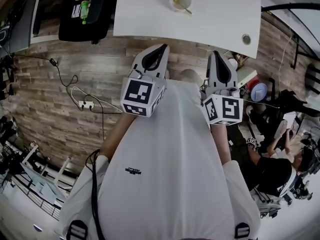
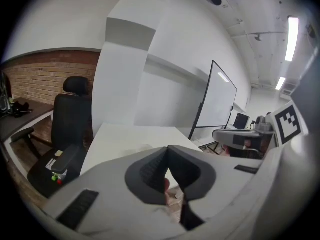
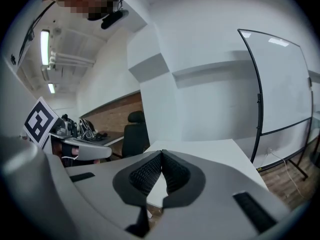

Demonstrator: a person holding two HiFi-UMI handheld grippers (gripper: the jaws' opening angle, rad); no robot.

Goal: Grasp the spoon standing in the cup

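While the left tongs (image 1: 161, 48) and right tongs (image 1: 216, 54) hover by the person's chest, the head view shows the cup (image 1: 180, 0) holding the spoon (image 1: 183, 7) at twelve o'clock on the white surface (image 1: 145, 14) — well apart from both.

Left gripper view: jaws together, empty.

Right gripper view: jaws together on nothing — approach, opening and grasp all remain.

No words or numbers can be read in any view. The small dark logo (image 1: 133, 171) on the person's white shirt (image 1: 172, 134) is too tiny to make out
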